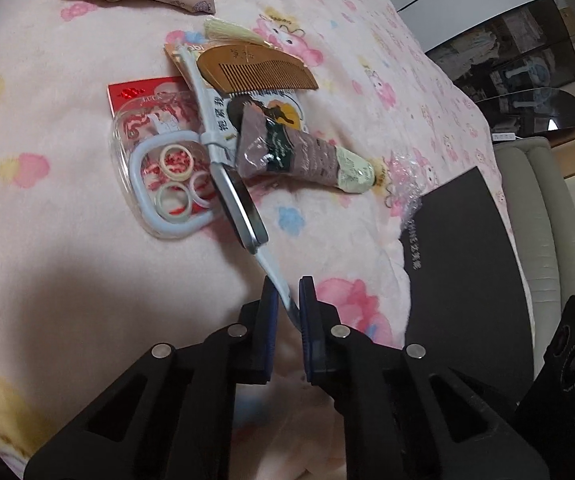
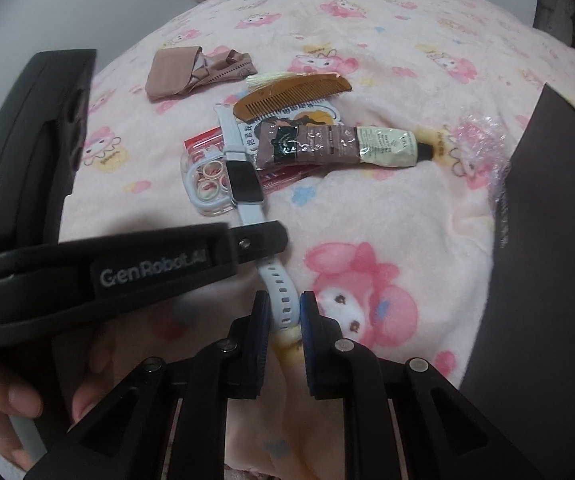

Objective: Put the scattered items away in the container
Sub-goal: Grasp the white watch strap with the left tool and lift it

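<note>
A smartwatch (image 1: 239,208) with a pale blue strap lies on the pink blanket, its face beside a clear case of rings (image 1: 167,176). My left gripper (image 1: 289,292) is shut on the strap just below the face; the right wrist view shows its tip (image 2: 263,240) clamping there from the left. My right gripper (image 2: 283,304) is shut on the perforated end of the same strap (image 2: 283,292). A wooden comb (image 2: 291,94), a brown cream tube (image 2: 339,146) and a sticker card lie behind the watch. The dark box (image 2: 547,240) stands at the right.
Folded beige stockings (image 2: 191,72) lie further back on the blanket (image 2: 387,208). A red envelope (image 1: 143,88) sits under the ring case. Crumpled bubble wrap (image 2: 479,140) rests against the box's edge. A hand (image 2: 7,392) holds the left gripper at the lower left.
</note>
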Tool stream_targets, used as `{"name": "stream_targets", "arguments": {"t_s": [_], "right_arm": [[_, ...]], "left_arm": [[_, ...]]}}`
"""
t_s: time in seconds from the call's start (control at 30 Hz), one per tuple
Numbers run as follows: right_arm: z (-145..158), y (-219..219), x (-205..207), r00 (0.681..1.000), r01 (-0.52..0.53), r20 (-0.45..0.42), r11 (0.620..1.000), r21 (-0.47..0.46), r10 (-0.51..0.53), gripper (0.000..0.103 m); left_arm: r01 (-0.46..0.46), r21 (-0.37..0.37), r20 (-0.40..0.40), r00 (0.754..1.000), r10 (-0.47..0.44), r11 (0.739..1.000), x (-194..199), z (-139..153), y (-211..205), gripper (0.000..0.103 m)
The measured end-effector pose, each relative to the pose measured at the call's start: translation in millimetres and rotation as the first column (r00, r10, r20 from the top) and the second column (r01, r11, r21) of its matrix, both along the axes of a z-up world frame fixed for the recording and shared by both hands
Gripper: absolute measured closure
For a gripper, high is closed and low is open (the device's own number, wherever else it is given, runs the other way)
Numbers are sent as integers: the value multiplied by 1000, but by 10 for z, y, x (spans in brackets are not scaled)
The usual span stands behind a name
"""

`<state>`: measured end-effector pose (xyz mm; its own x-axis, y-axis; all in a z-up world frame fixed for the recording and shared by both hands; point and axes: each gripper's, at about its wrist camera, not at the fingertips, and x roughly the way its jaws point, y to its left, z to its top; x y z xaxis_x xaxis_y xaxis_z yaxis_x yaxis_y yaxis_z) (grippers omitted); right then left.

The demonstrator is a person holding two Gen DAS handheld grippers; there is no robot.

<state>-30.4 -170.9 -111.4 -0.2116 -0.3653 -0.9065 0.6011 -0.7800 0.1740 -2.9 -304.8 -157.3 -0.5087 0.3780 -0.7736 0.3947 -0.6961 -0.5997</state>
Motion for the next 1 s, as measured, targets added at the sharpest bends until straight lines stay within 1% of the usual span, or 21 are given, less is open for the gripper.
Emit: {"name": "stream_targets", "arguments": {"t_s": [0.1, 0.17, 0.23, 0.3, 0.33, 0.47, 0.5, 0.53, 0.6, 0.67, 0.7, 0.73, 0.77, 0.83, 0.93, 1.0], "right_arm": [[19, 25, 33, 1000, -3, -10, 1000, 7, 3, 90], [20, 29, 49, 1000, -5, -9, 1000, 6, 5, 90], [17, 23, 52, 1000, -8, -1, 1000, 2, 8, 90], [20, 11, 65, 1000, -12, 8, 1000, -5, 12, 89], [24, 5, 74, 1000, -15, 8, 1000, -4, 15, 89], [-42, -4, 82, 1000, -18, 17, 1000, 11, 17, 89], [-65, -8, 70, 1000, -14, 24, 1000, 14, 14, 89], [-78, -16, 61, 1000, -11, 29, 1000, 13, 10, 89], [-89, -29, 47, 1000, -7, 31, 1000, 11, 7, 89], [-80, -40, 41, 1000, 0, 26, 1000, 9, 0, 88], [-79, -37, 41, 1000, 3, 25, 1000, 8, -3, 88], [-75, -33, 42, 1000, 8, 27, 1000, 8, -8, 88], [-68, -25, 44, 999, 16, 28, 1000, 9, -16, 87], [-32, 2, 56, 999, 36, 27, 999, 5, -36, 87], [106, 73, 100, 998, 64, 10, 997, -36, -64, 86], [187, 98, 129, 997, 76, 5, 995, -65, -76, 86]], "left_arm": [[8, 5, 1, 1000, -8, 1000, 55, 42, 14, 94], [11, -4, 9, 1000, -10, 1000, 90, 66, -4, 93], [6, 3, 15, 1000, -6, 1000, 125, 77, -51, 90], [-1, 12, 13, 1000, 0, 1000, 144, 79, -112, 80], [-11, 8, 12, 1000, 11, 1000, 149, 87, -159, 77], [-58, -21, 12, 998, 59, 998, 90, 109, -378, 75], [-67, -23, 12, 998, 67, 998, 53, 99, -429, 69], [-70, -13, 17, 997, 70, 997, 5, 69, -477, 68], [-73, 40, 20, 997, 72, 997, -89, -10, -533, 67], [-73, 91, 17, 997, 71, 993, -161, -75, -550, 68], [-74, 99, 19, 997, 72, 992, -184, -95, -537, 73], [-81, 89, 29, 996, 79, 993, -198, -109, -518, 87], [-91, 66, 37, 995, 89, 994, -198, -109, -499, 89], [-110, 45, 23, 994, 110, 993, -145, -76, -480, 90], [-148, -16, 6, 989, 148, 989, 2, 17, -507, 93], [-187, -37, -8, 982, 187, 982, 145, 89, -568, 94]]}}
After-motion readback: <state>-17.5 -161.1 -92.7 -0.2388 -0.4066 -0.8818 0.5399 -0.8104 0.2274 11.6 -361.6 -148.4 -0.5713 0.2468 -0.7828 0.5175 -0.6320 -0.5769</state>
